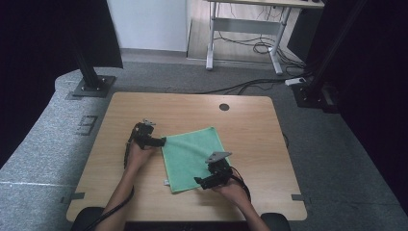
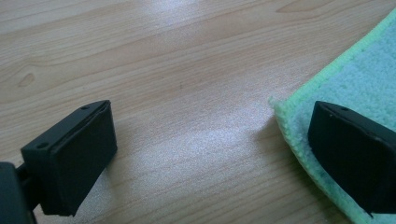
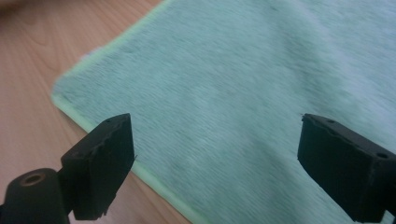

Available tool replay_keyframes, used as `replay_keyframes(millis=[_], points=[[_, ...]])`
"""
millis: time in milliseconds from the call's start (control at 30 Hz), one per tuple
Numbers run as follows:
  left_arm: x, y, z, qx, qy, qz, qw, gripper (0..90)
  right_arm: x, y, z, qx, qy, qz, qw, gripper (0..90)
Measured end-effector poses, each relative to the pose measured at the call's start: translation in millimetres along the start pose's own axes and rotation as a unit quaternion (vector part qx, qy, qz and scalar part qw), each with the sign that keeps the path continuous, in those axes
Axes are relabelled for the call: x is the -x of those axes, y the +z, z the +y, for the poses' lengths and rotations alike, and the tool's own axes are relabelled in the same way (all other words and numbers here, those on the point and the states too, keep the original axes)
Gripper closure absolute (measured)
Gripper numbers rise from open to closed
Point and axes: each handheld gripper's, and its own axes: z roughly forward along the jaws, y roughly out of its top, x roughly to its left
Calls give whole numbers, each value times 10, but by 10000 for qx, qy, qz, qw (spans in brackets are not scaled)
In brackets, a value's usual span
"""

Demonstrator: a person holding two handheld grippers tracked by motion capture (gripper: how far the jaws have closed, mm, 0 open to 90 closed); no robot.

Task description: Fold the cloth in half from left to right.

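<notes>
Basically no readable writing anywhere: a small white tag sits at the near left corner of the green cloth [image 1: 192,158], too small to read. Cloth lies flat on the wooden table [image 1: 250,130], roughly centre, turned a bit askew to the table edges. Left gripper [image 1: 161,141] is at the cloth's far left corner, jaws wide apart and gripping nothing; in the left gripper view one jaw hangs over bare wood, the other over the cloth's [image 2: 355,88] hemmed corner, whether it touches the fabric I can't tell. Right gripper [image 1: 199,181] is at the cloth's near edge, toward the right, pointing left along that edge; jaws also wide apart, holding nothing. In the right gripper view the cloth [image 3: 233,88] spreads between and beyond both jaws, its light hem running past the left-hand jaw, picture slightly blurred. Left hand [image 1: 137,153] wraps its gripper from behind, forearm coming in from the bottom left. Right hand [image 1: 232,190] holds its gripper from the near side, grey three-cornered plate on top, cable looping off by the wrist.
</notes>
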Motion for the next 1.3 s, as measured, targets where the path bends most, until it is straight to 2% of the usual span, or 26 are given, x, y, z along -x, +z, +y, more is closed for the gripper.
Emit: replay_keyframes(millis=[200,367,467,500,667,833,867,900,933,967,1000,1033,1067,1100,1167,1200,1233,1267,1300], points=[[0,0,0,-1,-1,0,10000,19,-144,109,97,-29,-136,232,9996,132],[1,0,0,5,-11,-2,10000,19,-353,255,210,-92,-348,513,9980,152],[1,0,0,5,-11,-2,10000,19,-421,300,241,-91,-413,596,9973,167],[1,0,0,7,-12,-2,10000,19,-485,340,269,-114,-462,708,9964,187],[1,-1,1,-2,-11,-3,10000,19,-612,425,311,-178,-599,889,9941,244],[0,-3,0,3,-20,4,10000,22,-748,493,326,-300,-764,1109,9904,407],[1,-3,-1,4,-23,5,10000,23,-772,503,321,-337,-805,1108,9900,430],[1,-3,-1,3,-19,5,10000,23,-807,522,310,-410,-947,1001,9896,497],[1,-3,-1,5,-24,6,10000,23,-807,522,310,-410,-947,1001,9896,497],[2,-4,-1,5,-24,6,10000,23,-828,540,298,-478,-1007,900,9897,556],[2,-4,-1,5,-24,6,10000,24,-828,540,298,-478,-1007,900,9897,556],[1,-5,-1,7,-15,5,10000,24,-839,549,290,-520,-1027,768,9904,633],[1,-5,-1,7,-15,5,10000,27,-839,549,290,-520,-1027,768,9904,633],[3,-6,-3,21,-11,-7,10000,30,-843,542,293,-540,-1038,652,9910,720],[6,-12,-6,48,25,-53,10000,48,-843,537,294,-545,-1068,568,9912,786],[6,-12,-6,48,25,-53,10000,69,-843,535,293,-548,-1070,551,9912,806],[15,-35,-18,157,153,-175,9996,115,-840,532,292,-546,-1066,529,9914,827],[15,-35,-18,157,153,-175,9996,192,-840,532,292,-546,-1066,529,9914,827],[32,-62,-36,285,349,-403,9982,288,-840,529,287,-548,-1033,529,9917,837]])
